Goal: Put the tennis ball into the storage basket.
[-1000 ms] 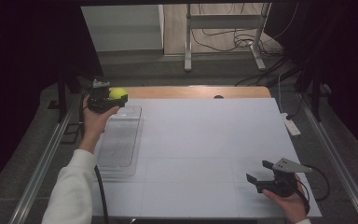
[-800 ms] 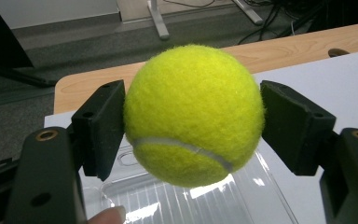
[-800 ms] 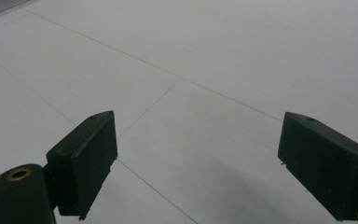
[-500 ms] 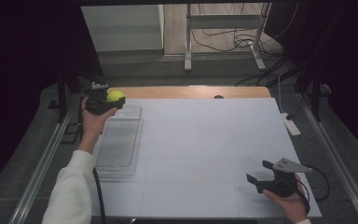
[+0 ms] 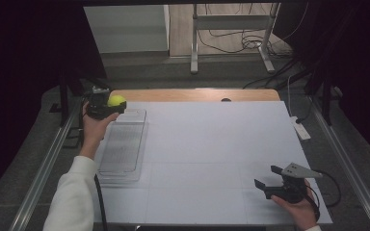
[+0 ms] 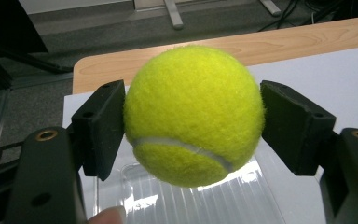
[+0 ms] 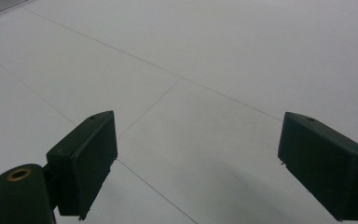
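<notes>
A yellow tennis ball (image 6: 193, 114) sits between the black jaws of my left gripper (image 6: 192, 123), which is shut on it. From above, the ball (image 5: 116, 100) and the left gripper (image 5: 110, 106) hang over the far end of a clear plastic tray (image 5: 120, 147) at the table's left. My right gripper (image 5: 269, 177) rests near the front right of the white table top, its jaws open and nothing between them. Its own view shows the two pads (image 7: 86, 161) wide apart above the bare white surface.
A white sheet (image 5: 212, 154) covers the table, with a wooden strip (image 5: 192, 94) along the far edge. A small white device (image 5: 300, 129) lies at the right edge. Metal rails run along both sides, and cables and a stand leg lie on the floor beyond.
The left gripper with the ball has drifted slightly toward the far left. The right gripper has stayed put.
</notes>
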The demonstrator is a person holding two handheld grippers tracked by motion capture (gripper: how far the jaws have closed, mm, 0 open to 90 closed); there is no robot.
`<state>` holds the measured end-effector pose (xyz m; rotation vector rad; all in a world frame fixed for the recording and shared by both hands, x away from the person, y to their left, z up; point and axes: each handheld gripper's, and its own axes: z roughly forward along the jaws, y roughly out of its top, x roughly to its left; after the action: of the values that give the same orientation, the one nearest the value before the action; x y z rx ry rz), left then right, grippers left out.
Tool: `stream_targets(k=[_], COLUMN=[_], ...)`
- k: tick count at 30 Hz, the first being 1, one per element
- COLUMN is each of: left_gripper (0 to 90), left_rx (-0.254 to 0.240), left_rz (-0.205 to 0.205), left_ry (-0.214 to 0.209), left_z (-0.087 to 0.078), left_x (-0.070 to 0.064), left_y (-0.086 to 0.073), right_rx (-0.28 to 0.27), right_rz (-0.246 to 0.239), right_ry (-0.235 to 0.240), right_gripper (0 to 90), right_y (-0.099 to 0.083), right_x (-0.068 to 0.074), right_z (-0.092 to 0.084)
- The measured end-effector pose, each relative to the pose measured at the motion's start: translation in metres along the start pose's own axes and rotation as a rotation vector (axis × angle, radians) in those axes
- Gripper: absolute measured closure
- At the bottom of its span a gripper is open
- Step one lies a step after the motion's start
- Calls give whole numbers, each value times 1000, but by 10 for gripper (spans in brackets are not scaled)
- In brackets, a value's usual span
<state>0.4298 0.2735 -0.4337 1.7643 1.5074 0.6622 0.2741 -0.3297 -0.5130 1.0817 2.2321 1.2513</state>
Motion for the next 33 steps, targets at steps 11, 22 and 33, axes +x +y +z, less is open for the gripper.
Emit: stream_targets(k=[11,22,33], left_gripper=[272,271,271], left_rx=[18,104,147], left_rz=[1,-17,-14], left_ry=[3,34,45], left_z=[3,18,25], left_x=[1,8,13], left_y=[-1,-11,-18], right_rx=[0,2,-1], right_rz=[0,-1,-2], right_ry=[1,-1,0], right_gripper=[120,120,120], right_y=[0,0,0], right_x=[0,0,0], right_z=[0,0,0])
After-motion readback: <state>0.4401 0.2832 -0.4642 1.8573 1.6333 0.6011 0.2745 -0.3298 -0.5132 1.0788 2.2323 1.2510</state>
